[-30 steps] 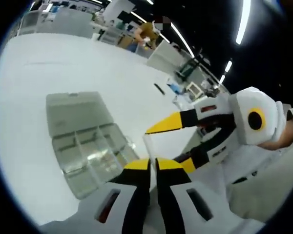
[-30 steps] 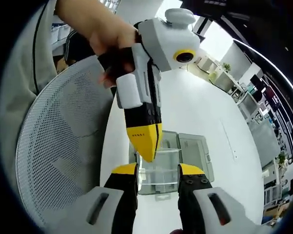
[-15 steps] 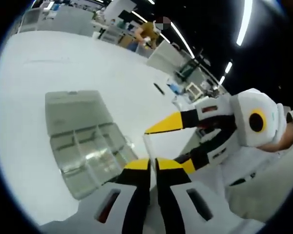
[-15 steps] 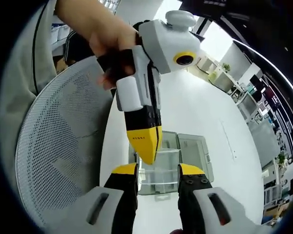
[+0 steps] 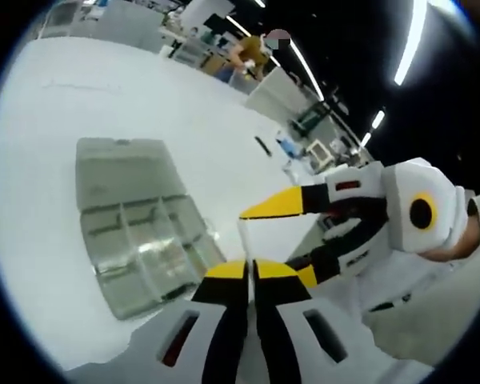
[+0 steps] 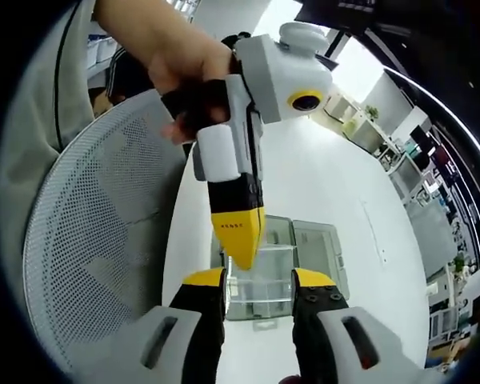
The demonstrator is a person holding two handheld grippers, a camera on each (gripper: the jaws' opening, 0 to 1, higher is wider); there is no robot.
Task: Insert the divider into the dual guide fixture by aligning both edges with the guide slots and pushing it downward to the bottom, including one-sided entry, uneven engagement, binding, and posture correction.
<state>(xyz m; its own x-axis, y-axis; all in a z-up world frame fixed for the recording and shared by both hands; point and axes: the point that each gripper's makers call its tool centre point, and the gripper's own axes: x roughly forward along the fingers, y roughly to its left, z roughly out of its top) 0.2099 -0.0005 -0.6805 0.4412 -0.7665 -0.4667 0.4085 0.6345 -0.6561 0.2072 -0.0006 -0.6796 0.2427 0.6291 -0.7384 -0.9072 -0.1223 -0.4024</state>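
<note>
Two grippers sit above the white table (image 5: 80,96) on my feeds. In the left gripper view my left gripper (image 5: 250,270) has its yellow-tipped jaws pressed together, and a thin clear divider (image 5: 243,238) stands up from between the tips, so I read it as clamped on that piece. The right gripper (image 5: 282,238) enters that view from the right with its jaws spread, one yellow tip above the divider's top corner and the other lower down beside my own tips; whether either touches the divider I cannot tell. The clear compartment box (image 5: 136,240), lid laid open, lies on the table to the left, well apart from the divider. In the right gripper view the right gripper (image 6: 260,280) is spread wide, and the left gripper (image 6: 242,254), held by a hand (image 6: 172,60), points down between those jaws, with the box (image 6: 300,268) beyond and a white mesh chair back (image 6: 96,264) at left.
</note>
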